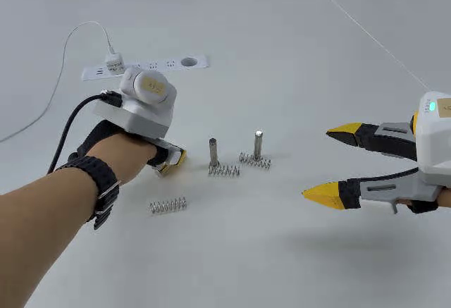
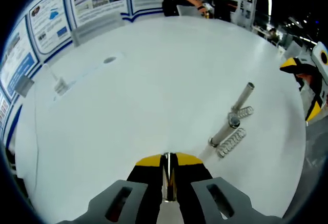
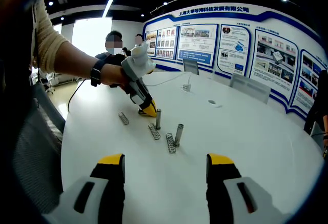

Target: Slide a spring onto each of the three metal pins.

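Note:
Two metal pins stand upright on the white table, one (image 1: 213, 151) left of the other (image 1: 258, 144). A spring (image 1: 224, 170) lies at the left pin's foot and another (image 1: 255, 160) at the right pin's foot. A third spring (image 1: 168, 206) lies loose nearer me. My left gripper (image 1: 171, 161) is tipped down at the table just left of the pins. Its jaws are shut on a thin metal pin (image 2: 167, 180). My right gripper (image 1: 335, 163) hovers open to the right of the pins with nothing between its fingers (image 3: 110, 162).
A white power strip (image 1: 144, 67) with a plugged-in charger and cable lies at the back left. Bare table (image 1: 296, 54) stretches behind and to the right of the pins. In the right gripper view, people (image 3: 115, 42) stand beyond the table's far edge.

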Demonstrator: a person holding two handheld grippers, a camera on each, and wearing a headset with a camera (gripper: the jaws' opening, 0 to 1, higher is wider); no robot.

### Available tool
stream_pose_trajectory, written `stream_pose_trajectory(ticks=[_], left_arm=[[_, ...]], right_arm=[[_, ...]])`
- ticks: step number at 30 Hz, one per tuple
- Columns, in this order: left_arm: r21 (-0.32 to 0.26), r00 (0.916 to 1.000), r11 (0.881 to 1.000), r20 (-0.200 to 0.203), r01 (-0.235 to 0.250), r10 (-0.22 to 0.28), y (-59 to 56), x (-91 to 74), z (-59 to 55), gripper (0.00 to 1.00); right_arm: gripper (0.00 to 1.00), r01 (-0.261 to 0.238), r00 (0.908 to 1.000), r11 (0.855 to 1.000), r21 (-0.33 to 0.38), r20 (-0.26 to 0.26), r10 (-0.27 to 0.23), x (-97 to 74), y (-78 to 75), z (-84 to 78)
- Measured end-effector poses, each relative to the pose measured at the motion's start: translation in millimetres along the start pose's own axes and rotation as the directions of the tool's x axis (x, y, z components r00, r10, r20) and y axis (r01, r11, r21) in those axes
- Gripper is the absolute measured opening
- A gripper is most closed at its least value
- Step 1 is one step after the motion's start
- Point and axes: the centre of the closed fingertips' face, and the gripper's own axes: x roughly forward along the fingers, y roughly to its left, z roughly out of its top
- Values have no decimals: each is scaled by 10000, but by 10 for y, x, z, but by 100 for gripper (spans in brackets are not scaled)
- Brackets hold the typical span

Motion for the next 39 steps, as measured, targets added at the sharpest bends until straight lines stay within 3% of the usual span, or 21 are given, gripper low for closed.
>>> stream_pose_trajectory(ticks=[17, 39], left_arm=[[-374, 9974, 9991, 700, 209, -182, -23, -233, 150, 7], [-670, 9889, 9970, 1454, 395, -294, -26, -510, 94, 8]], right_arm=[[65, -49, 10000, 10000, -31, -20, 49, 13, 10, 6], [66, -126, 9999, 9999, -52, -111, 125, 41, 21, -9]])
